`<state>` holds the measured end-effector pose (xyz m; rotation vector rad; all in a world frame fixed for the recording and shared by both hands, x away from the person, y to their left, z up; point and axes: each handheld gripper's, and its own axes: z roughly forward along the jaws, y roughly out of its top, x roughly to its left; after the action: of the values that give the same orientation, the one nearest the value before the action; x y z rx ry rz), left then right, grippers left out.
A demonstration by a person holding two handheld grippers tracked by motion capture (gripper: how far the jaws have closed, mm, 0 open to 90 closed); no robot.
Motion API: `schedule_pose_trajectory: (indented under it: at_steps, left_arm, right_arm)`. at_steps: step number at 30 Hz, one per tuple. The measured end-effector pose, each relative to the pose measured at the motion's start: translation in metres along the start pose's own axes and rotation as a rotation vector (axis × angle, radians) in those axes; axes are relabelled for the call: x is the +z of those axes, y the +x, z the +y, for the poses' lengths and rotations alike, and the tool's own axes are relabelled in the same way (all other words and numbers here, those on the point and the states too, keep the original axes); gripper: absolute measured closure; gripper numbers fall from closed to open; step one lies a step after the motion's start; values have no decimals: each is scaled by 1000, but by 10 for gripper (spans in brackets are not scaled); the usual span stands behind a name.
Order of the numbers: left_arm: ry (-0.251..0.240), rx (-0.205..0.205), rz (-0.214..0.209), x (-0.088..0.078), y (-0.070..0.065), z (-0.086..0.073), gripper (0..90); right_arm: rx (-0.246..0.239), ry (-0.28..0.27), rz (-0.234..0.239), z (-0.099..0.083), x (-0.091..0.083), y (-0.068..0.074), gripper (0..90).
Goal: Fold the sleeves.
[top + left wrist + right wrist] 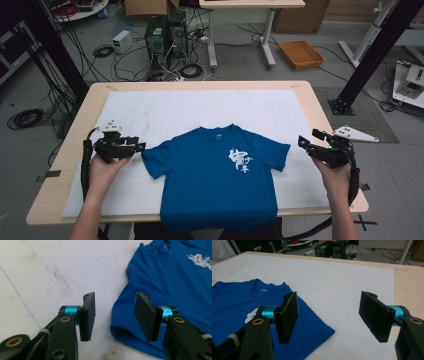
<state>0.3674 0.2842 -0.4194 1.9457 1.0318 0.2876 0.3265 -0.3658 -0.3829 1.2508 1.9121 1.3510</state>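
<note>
Below, blue T-shirt (217, 175) hem cut off past bench (320, 107) edge; white print illegible. Left claw (115, 315) open beside sleeve; right claw (332, 316) open, empty.

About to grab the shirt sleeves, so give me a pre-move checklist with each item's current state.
1. Left gripper open: ok, the jaws stand apart with nothing between them.
2. Right gripper open: ok, wide gap, nothing held.
3. Shirt spread face up on the white mat: ok, print up and both sleeves out.
4. Left gripper lined up with its sleeve: ok, the sleeve hem lies just ahead of the gap.
5. Right gripper lined up with its sleeve: not ok, the sleeve tip sits near one jaw and most of the gap faces bare mat.
6. Shirt fully on the table: not ok, its hem hangs over the near edge.
</note>
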Motion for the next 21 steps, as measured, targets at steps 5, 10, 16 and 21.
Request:
schedule_pose_trajectory:
  at_steps: [5, 10, 16, 21]
  left_arm:
    - [37, -54, -27, 6, 6, -6, 556]
    - [78, -104, -51, 12, 7, -8, 593]
    - [92, -150, -94, 15, 10, -10, 778]
    - [41, -173, -128, 11, 7, -7, 880]
  right_arm:
    - [-1, -1, 2, 0, 1, 0, 317]
    - [1, -1, -1, -1, 0, -1, 317]
    - [1, 1, -4, -1, 1, 0, 317]
    - [2, -1, -6, 0, 1, 1, 318]
